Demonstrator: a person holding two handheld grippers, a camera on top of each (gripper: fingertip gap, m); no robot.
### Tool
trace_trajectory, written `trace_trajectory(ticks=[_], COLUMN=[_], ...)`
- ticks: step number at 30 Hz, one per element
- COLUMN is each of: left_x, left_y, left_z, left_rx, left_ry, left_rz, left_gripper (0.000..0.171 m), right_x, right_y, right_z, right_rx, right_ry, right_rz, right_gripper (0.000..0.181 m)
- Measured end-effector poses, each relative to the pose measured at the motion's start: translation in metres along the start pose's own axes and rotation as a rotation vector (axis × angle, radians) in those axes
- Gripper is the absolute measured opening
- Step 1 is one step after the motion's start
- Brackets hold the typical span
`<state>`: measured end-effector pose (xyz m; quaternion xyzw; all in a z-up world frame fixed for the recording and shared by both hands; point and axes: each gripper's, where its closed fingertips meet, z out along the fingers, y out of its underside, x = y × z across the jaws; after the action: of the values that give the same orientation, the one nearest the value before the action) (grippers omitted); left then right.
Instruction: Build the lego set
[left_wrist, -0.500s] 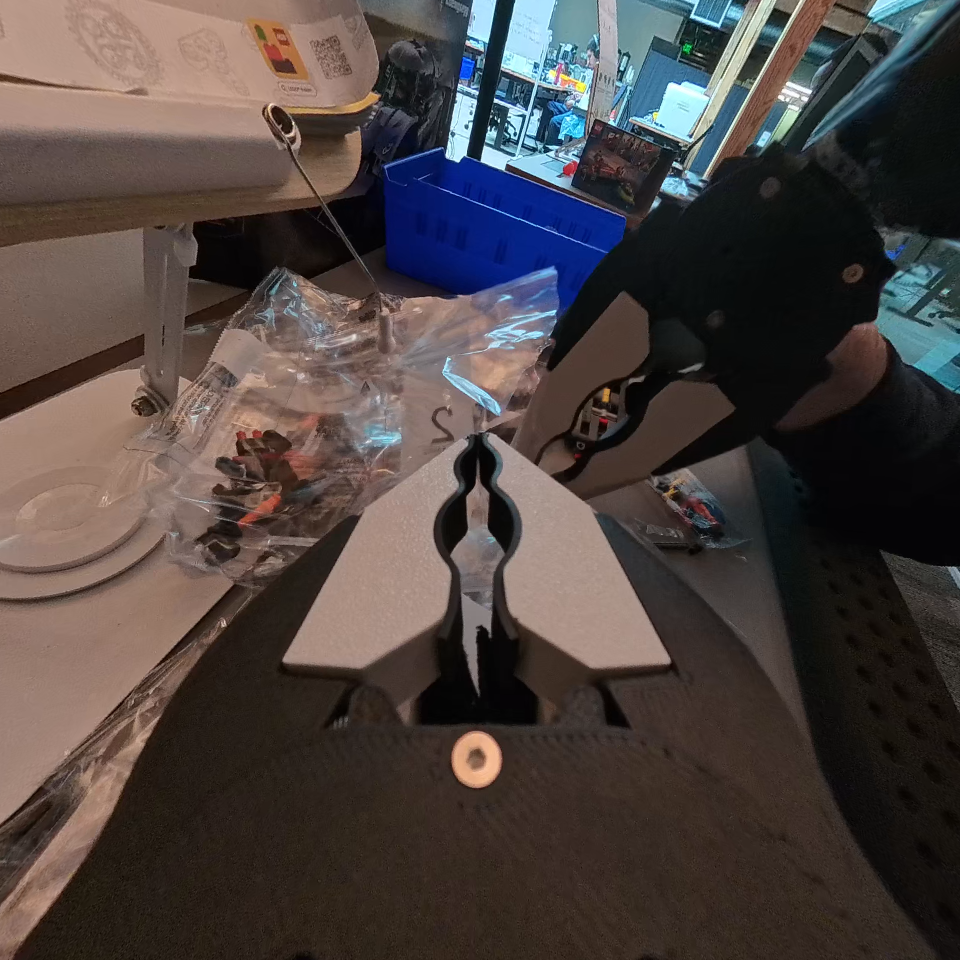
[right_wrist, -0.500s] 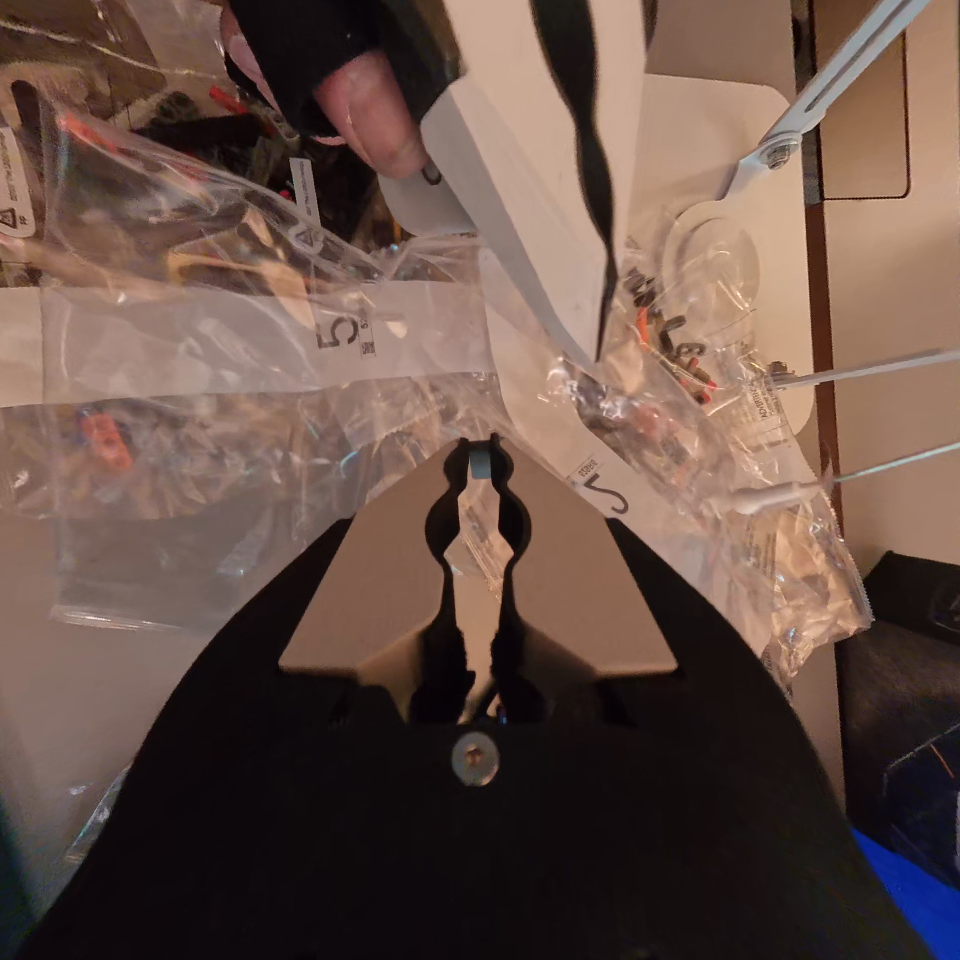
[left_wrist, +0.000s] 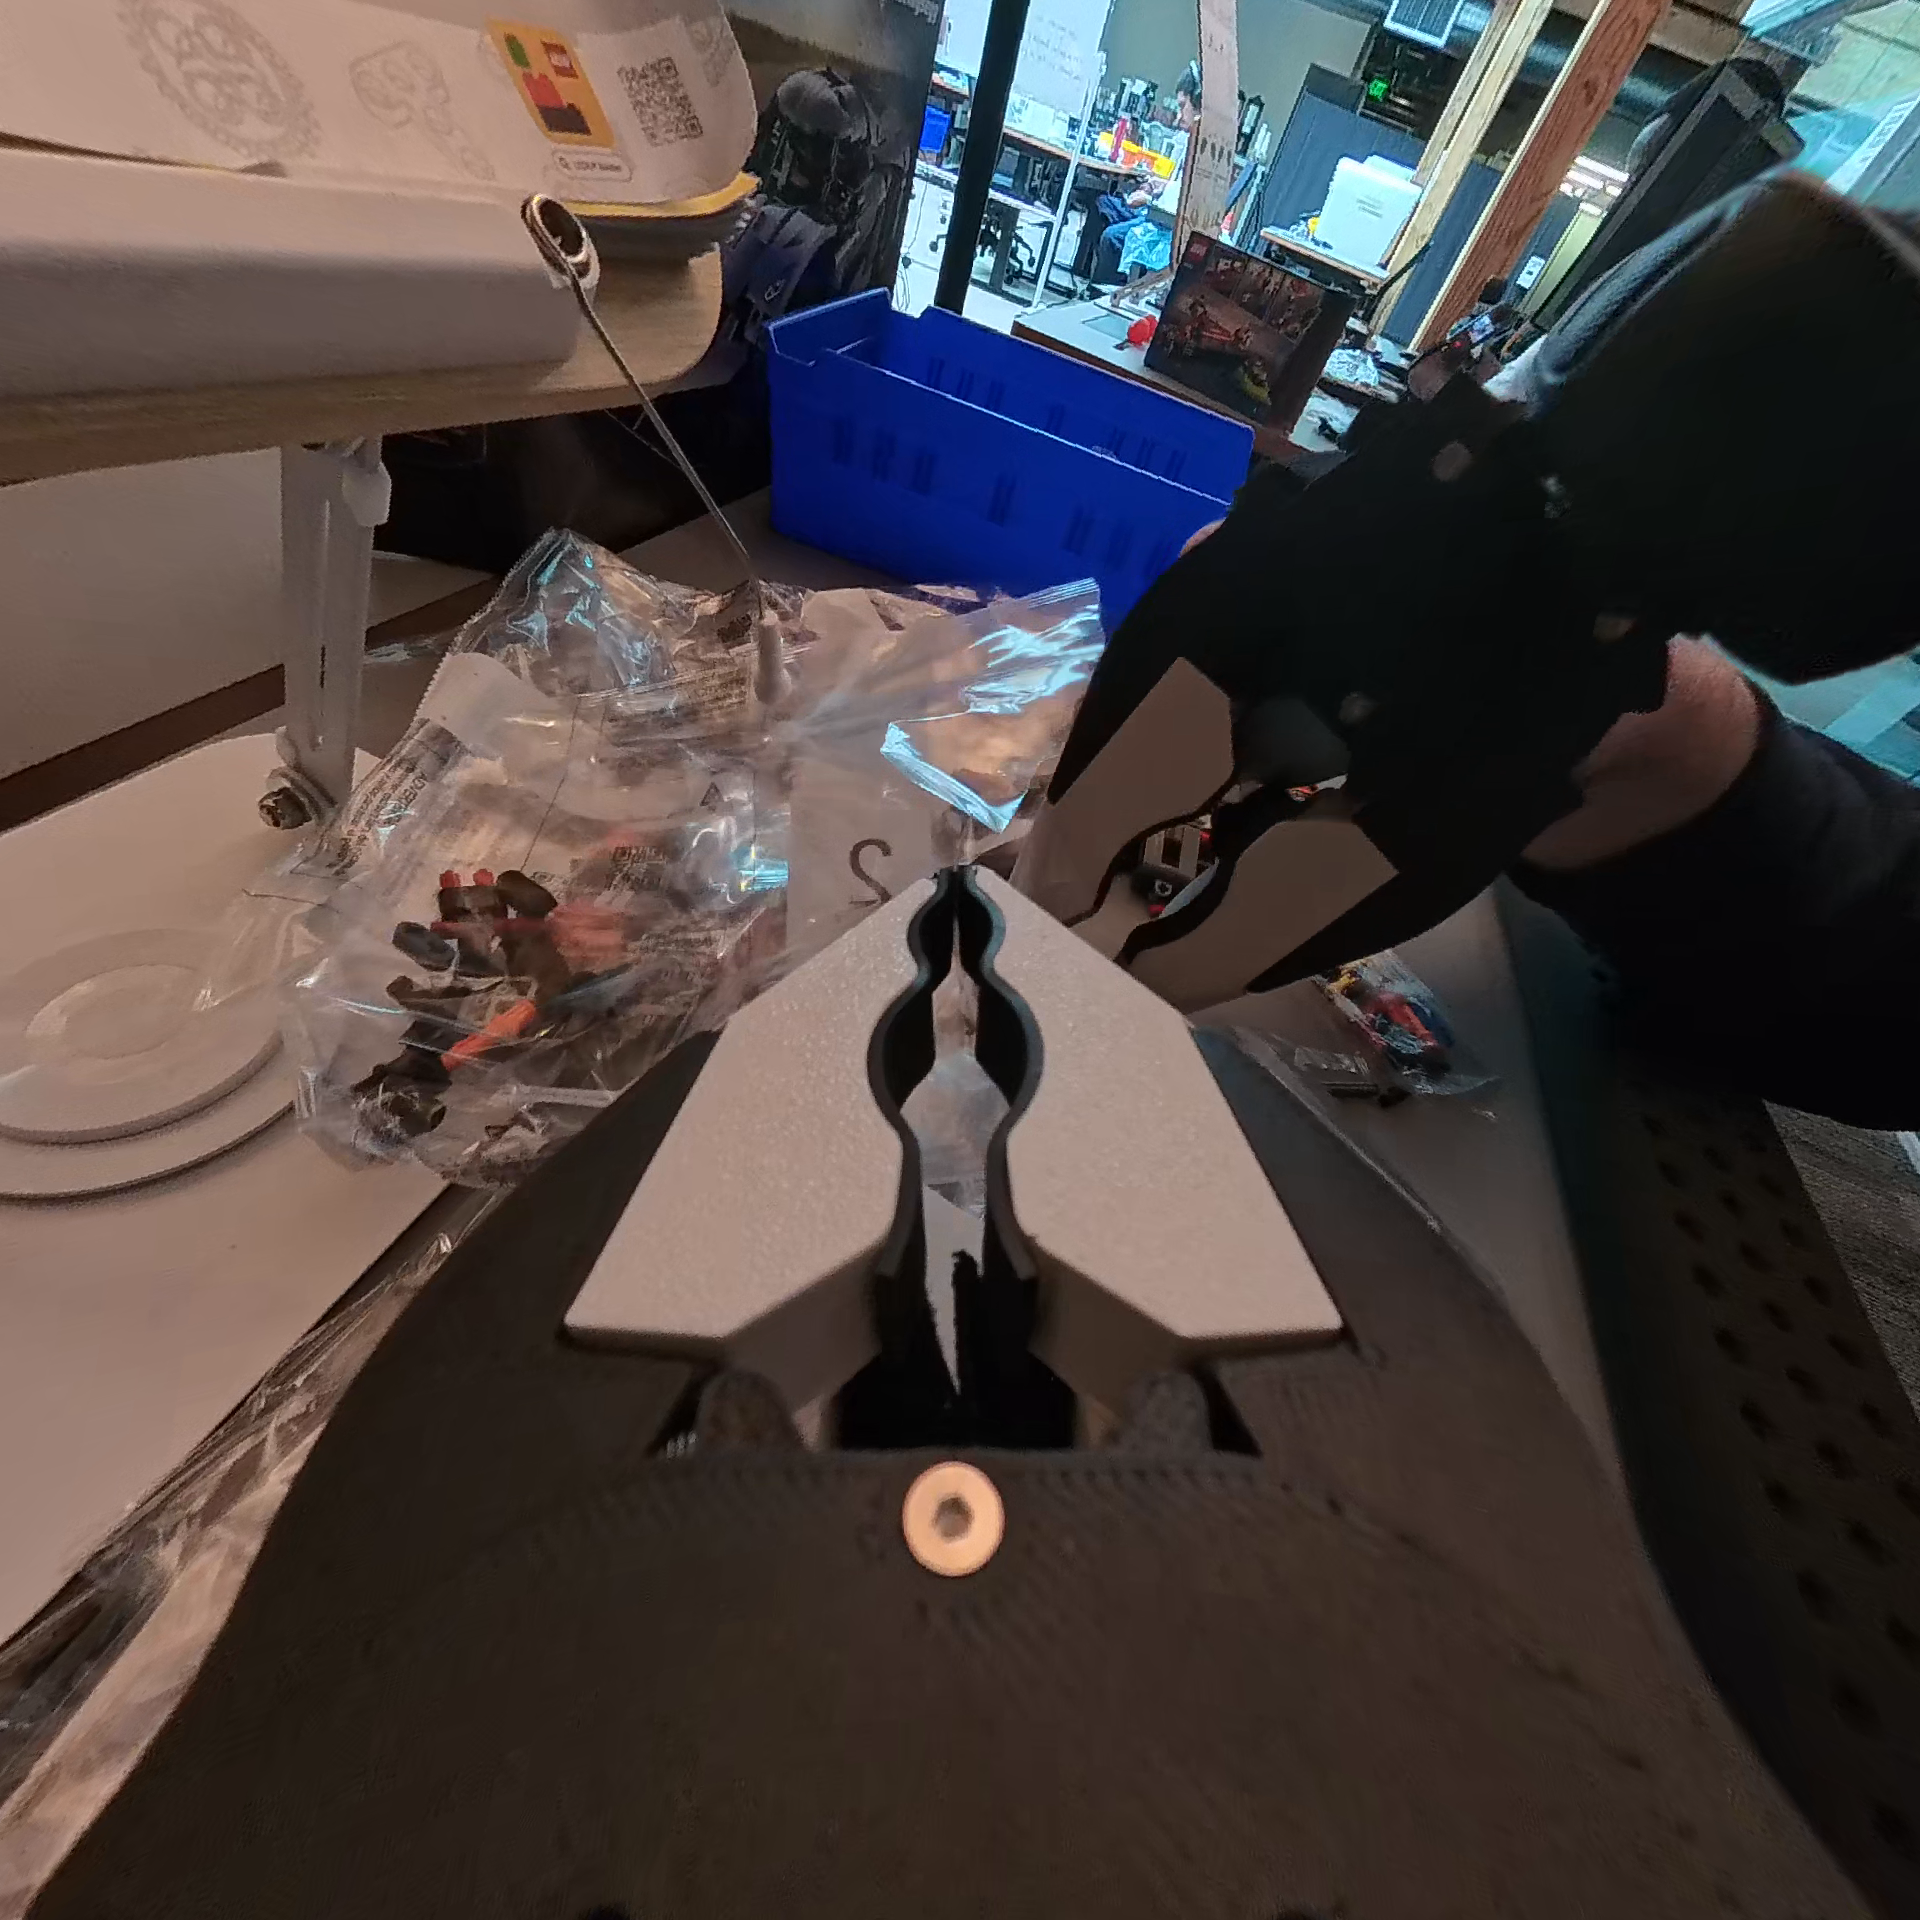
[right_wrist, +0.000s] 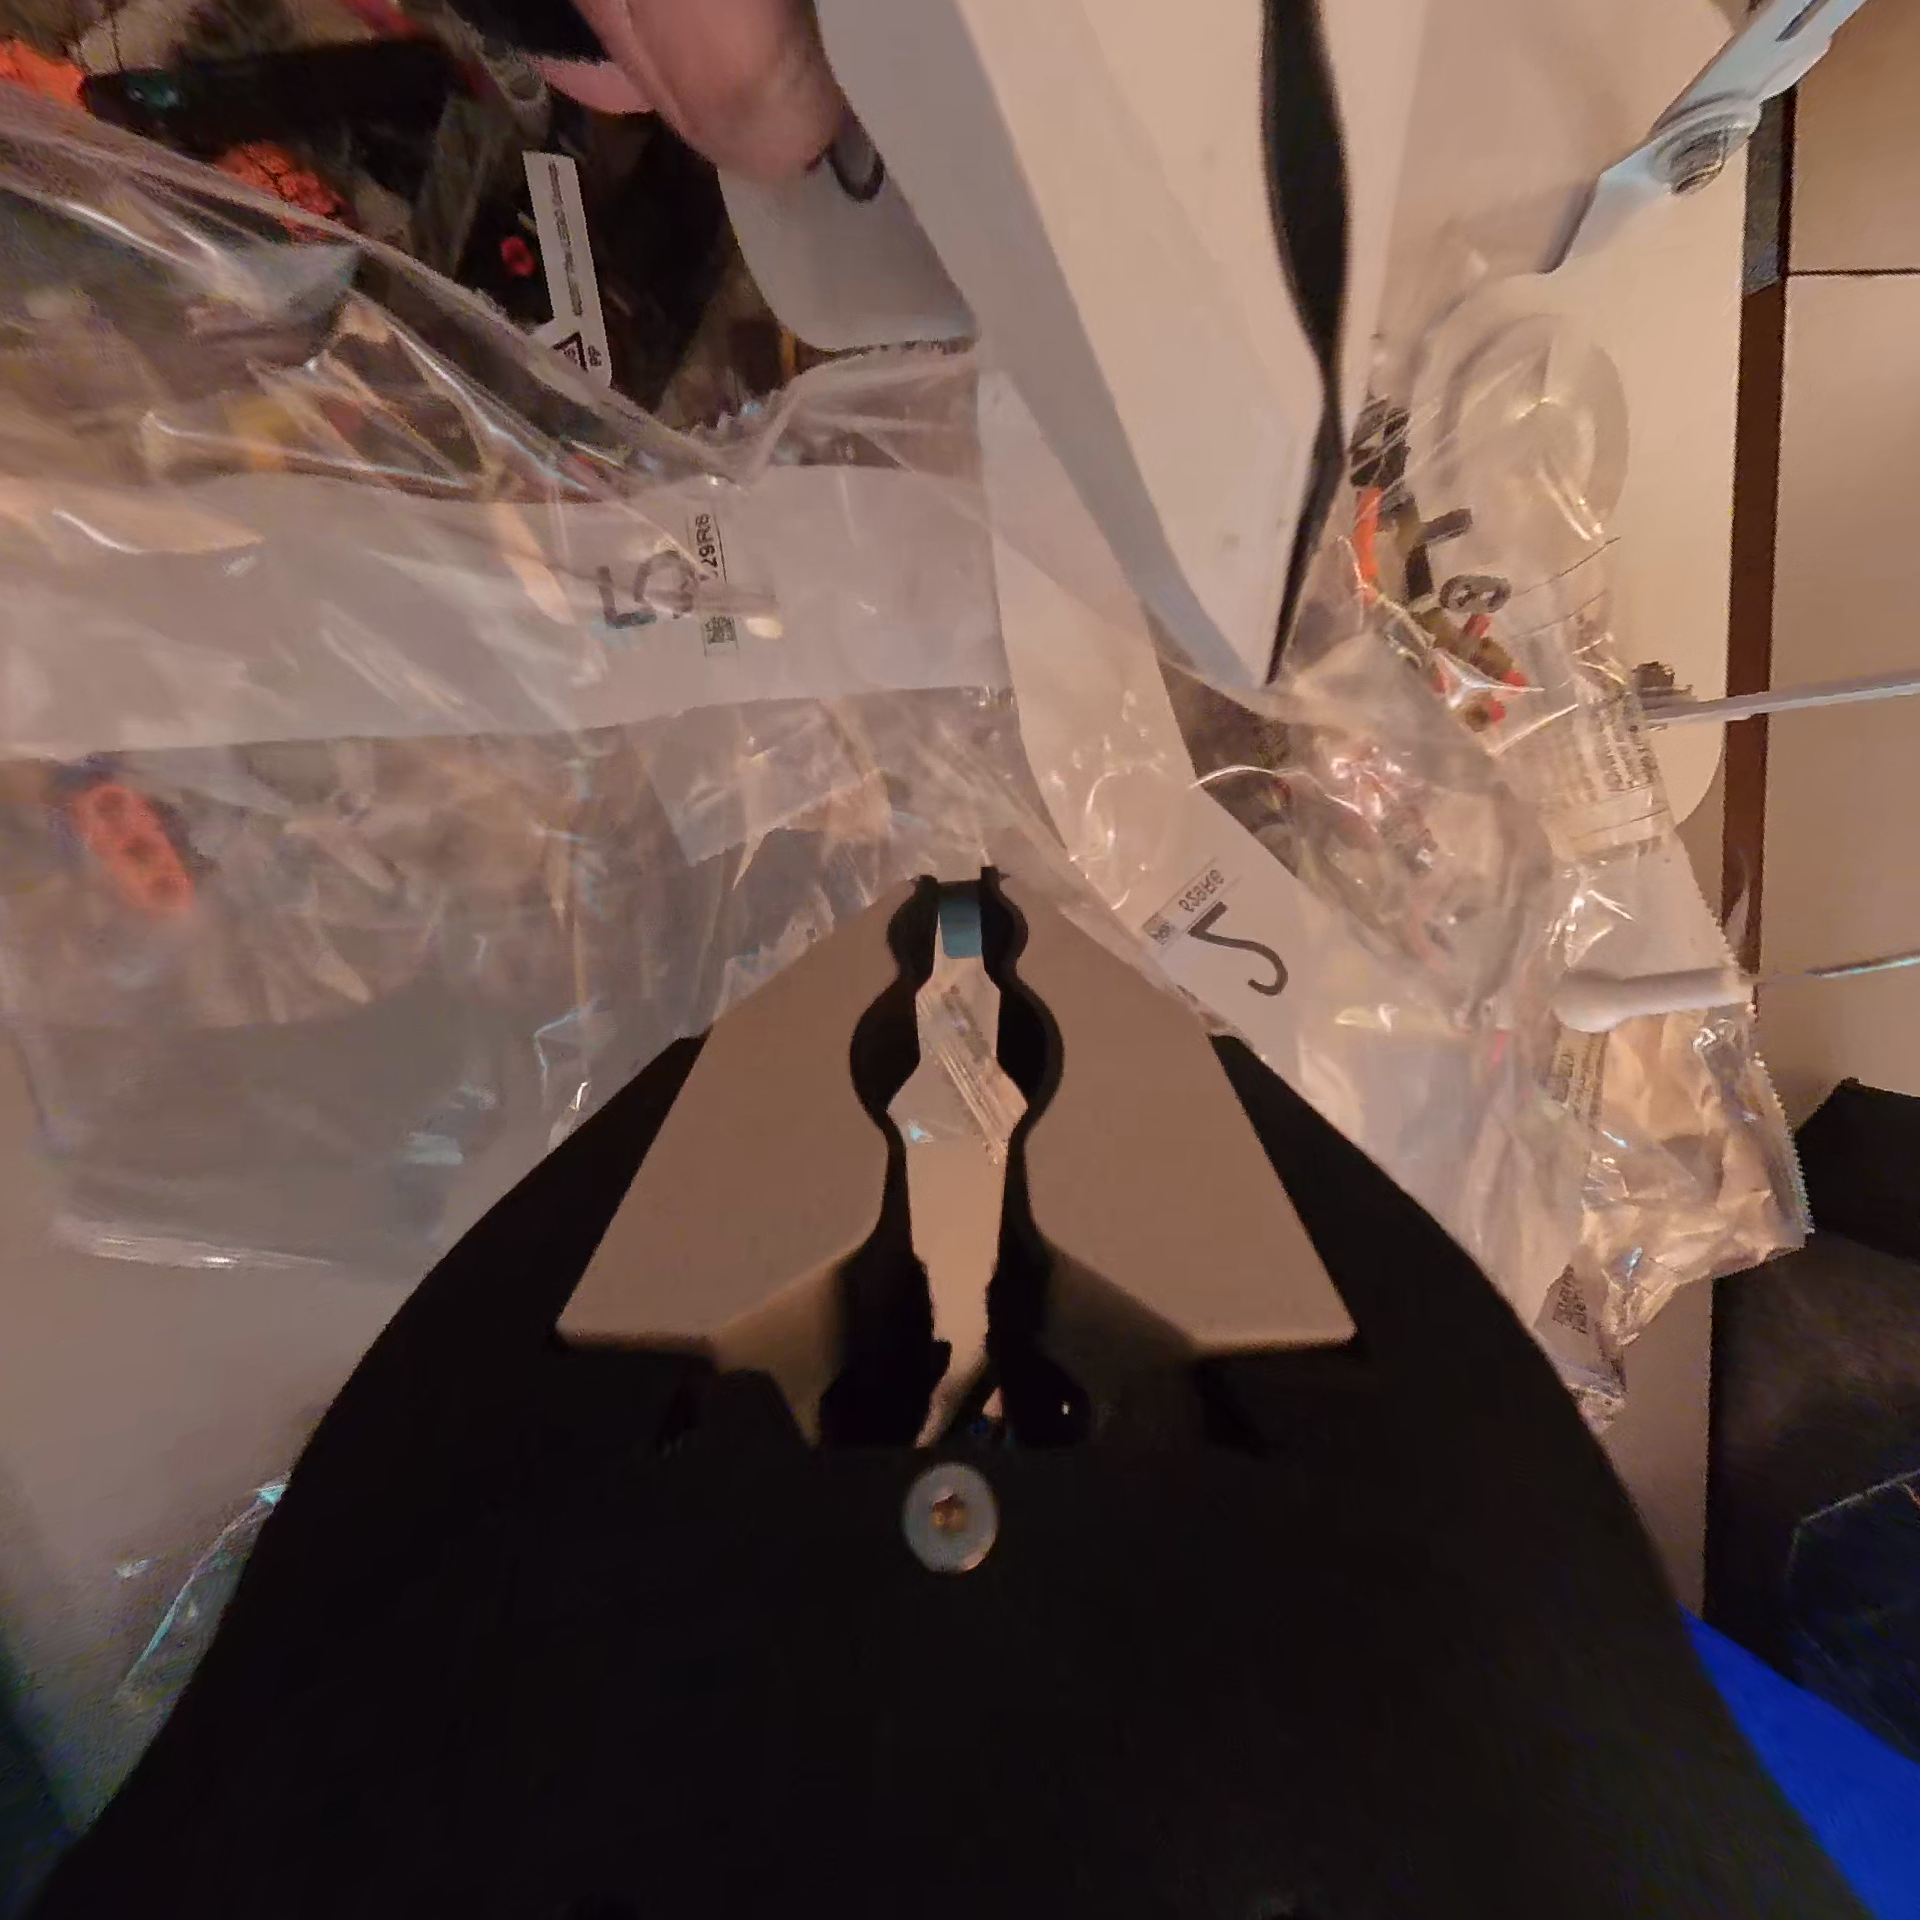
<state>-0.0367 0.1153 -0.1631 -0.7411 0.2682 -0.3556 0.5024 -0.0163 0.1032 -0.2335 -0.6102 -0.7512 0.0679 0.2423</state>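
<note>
Opening the clear parts bag (left_wrist: 582, 831) on the table needs opposite pulls; left gripper (left_wrist: 954, 883) pinches its film edge; right gripper (right_wrist: 961, 914) pinches a small blue piece with film; pull slowly.

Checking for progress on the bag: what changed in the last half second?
Little changed. The right gripper edged closer to the left gripper, still shut on a pale blue piece. The left gripper stays clamped on the clear bag.
</note>
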Motion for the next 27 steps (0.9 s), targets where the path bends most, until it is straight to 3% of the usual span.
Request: trace_trajectory(ticks=[27], left_x=[0.000], left_y=[0.002], left_z=[0.001], left_rx=[-0.012], left_ry=[-0.005], left_rz=[0.011], left_gripper=[0.000], right_x=[-0.005], right_y=[0.004], right_z=[-0.001], right_rx=[-0.020], right_ry=[-0.012], right_rz=[-0.001], right_gripper=[0.006])
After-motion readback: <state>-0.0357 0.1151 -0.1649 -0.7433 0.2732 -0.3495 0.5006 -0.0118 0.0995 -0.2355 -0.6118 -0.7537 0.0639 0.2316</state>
